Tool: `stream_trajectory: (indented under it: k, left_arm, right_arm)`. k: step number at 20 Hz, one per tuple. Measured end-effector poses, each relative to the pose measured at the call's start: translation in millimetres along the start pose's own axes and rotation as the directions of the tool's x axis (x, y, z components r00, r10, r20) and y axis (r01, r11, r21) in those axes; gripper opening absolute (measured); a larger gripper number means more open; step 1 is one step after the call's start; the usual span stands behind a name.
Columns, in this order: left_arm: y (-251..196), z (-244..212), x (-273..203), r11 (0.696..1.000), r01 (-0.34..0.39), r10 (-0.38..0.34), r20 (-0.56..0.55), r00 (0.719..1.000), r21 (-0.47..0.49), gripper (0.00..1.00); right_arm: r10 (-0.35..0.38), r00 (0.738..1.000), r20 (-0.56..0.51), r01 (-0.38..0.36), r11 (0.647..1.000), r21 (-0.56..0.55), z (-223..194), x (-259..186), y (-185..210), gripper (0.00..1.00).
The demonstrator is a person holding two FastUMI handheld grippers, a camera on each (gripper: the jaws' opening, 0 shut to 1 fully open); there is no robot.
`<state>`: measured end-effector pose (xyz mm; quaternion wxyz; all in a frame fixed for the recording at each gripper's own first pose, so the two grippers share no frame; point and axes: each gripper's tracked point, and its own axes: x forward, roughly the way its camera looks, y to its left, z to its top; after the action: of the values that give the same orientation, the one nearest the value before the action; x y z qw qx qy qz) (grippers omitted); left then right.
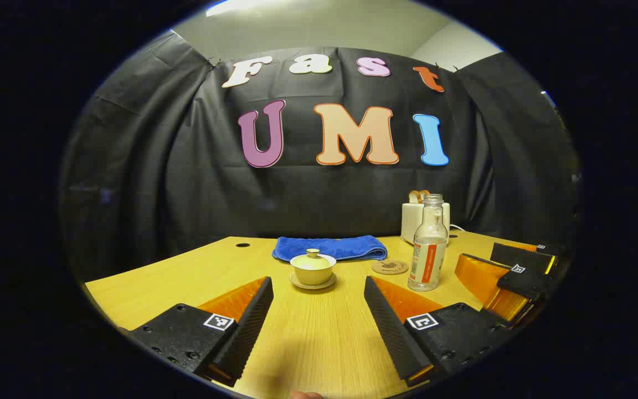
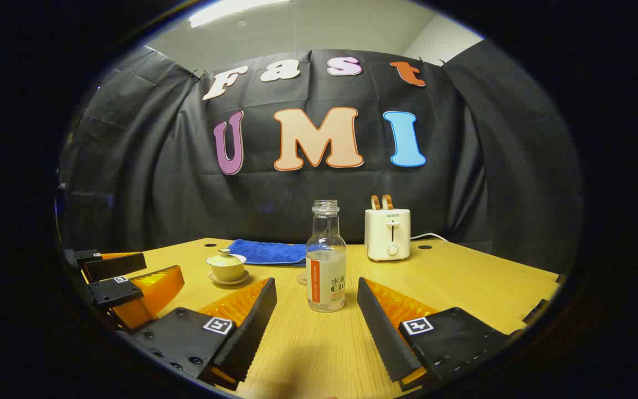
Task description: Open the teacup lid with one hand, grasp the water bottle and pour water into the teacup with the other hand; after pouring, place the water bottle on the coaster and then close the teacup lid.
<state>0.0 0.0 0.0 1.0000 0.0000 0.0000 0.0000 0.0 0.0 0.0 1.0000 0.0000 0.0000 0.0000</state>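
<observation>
In the left gripper view, the left gripper (image 1: 319, 316) has its jaws spread wide over the bare wooden table (image 1: 147, 282), holding nothing. Straight ahead at twelve o'clock between the fingers sits the teacup (image 1: 313, 271) on its saucer (image 1: 313, 284), with the lid (image 1: 313, 258) seated on top and its knob upright. Behind the cup a folded blue towel (image 1: 330, 247) lies flat. At about one o'clock from the cup a round cork coaster (image 1: 390, 267) lies on the table, apart from both cup and bottle; it carries a dark printed mark too small to make out. Just right of the coaster stands the water bottle (image 1: 428, 246), upright, uncapped, clear glass partly filled, with a white and orange label whose writing cannot be made out here. Behind the bottle at twelve o'clock from it is a cream toaster (image 1: 411, 219) with bread in its slots. At three o'clock the right gripper (image 1: 510, 271) comes in from the edge, fingers apart.

In the right gripper view, the left gripper (image 2: 125, 274) shows at nine o'clock, with the lidded cup just to its right. The right gripper (image 2: 316, 316) is wide open, empty, its fingers flanking the bottle without touching it; the bottle stands at twelve o'clock, near the fingertips. The bottle's label carries dark characters and an orange stripe. The toaster at one o'clock carries a small brand mark above its lever.
</observation>
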Motion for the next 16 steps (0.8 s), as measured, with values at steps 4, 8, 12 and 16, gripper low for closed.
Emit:
stream_trajectory:
  k: [4,8,12,16]
  left_arm:
    - [-0.3,1.4,0.3,1.0,0.002,-0.002,0.005,1.0,-0.001,0.99]
    - [-0.5,1.4,0.6,1.0,0.004,-0.004,0.005,1.0,-0.001,0.99]
    - [0.0,1.6,0.2,1.0,0.005,-0.005,0.005,1.0,-0.002,0.97]
    - [-0.5,1.4,-0.1,1.0,0.005,-0.005,0.006,1.0,-0.001,0.97]
  right_arm:
    - [0.0,1.0,0.0,0.0,1.0,0.001,-0.2,0.0,0.1,0.94]
    - [0.0,1.0,0.0,0.0,1.0,0.0,-0.4,0.2,-0.2,0.94]
    - [0.0,1.0,0.001,0.0,1.0,0.001,-0.3,-0.1,-0.1,0.93]
    - [0.0,1.0,0.001,0.0,1.0,0.0,0.4,0.1,-0.3,0.94]
